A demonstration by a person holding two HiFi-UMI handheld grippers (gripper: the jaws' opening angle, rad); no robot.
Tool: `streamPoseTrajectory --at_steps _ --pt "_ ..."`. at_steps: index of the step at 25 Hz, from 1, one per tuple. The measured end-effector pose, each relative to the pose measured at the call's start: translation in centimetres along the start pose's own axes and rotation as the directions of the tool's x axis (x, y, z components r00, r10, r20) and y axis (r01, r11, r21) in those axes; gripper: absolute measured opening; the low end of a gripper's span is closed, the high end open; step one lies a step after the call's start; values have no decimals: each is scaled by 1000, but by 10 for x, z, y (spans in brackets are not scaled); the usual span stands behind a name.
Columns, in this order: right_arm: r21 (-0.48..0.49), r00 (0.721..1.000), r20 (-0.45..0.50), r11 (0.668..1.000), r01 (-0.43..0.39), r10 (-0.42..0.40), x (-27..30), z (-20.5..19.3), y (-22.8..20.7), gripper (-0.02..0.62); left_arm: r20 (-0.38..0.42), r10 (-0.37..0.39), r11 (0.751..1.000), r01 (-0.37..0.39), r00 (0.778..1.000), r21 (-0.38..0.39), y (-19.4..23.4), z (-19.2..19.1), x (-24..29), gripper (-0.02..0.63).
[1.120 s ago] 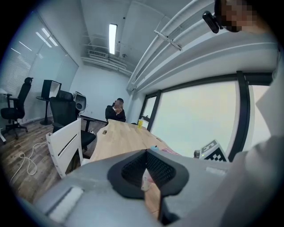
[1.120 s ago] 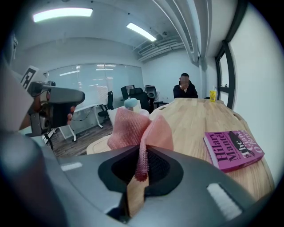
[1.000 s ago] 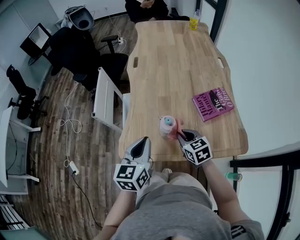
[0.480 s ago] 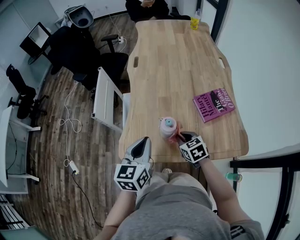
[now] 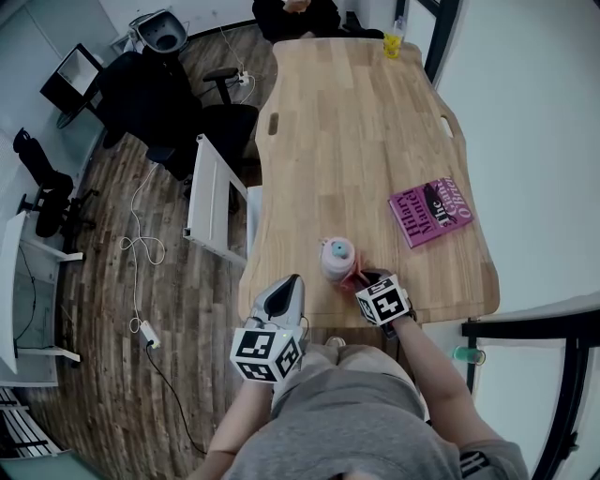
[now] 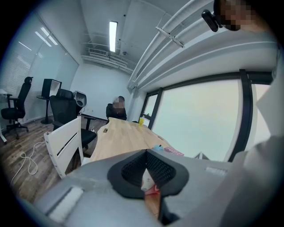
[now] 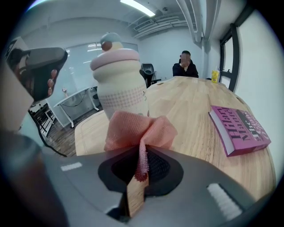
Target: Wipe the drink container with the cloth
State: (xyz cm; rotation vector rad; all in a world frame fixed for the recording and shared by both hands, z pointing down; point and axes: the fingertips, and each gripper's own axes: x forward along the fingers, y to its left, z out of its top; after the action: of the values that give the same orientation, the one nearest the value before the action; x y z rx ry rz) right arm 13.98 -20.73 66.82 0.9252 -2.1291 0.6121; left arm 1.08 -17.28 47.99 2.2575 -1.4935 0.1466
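The drink container (image 5: 337,258), a cream and pink bottle with a pale blue cap, stands upright near the table's (image 5: 347,131) front edge. My right gripper (image 5: 363,280) is just to its right and nearer me, shut on a pink mesh cloth (image 5: 352,277). In the right gripper view the cloth (image 7: 140,131) bunches out of the shut right gripper (image 7: 141,166) against the container's (image 7: 120,84) lower side. My left gripper (image 5: 281,298) hangs off the table's near left corner, shut with nothing held. In the left gripper view the left gripper (image 6: 146,170) shows only a thin slit between its jaws.
A magenta book (image 5: 431,211) lies on the table to the right. A yellow cup (image 5: 392,42) stands at the far end, where a person (image 5: 295,11) sits. Office chairs (image 5: 150,94) and a white rack (image 5: 211,197) stand left of the table, with cables on the floor.
My right gripper has slid a little left and toward me with the cloth, staying by the container's base. The container and my left gripper have not moved.
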Motion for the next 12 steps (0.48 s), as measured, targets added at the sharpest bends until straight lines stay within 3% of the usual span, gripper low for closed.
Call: streamPoseTrajectory --at_steps 12 --pt "61 1000 -10 998 13 -13 10 -13 -4 29 -2 10 1000 -10 1000 2 4 0 0 5"
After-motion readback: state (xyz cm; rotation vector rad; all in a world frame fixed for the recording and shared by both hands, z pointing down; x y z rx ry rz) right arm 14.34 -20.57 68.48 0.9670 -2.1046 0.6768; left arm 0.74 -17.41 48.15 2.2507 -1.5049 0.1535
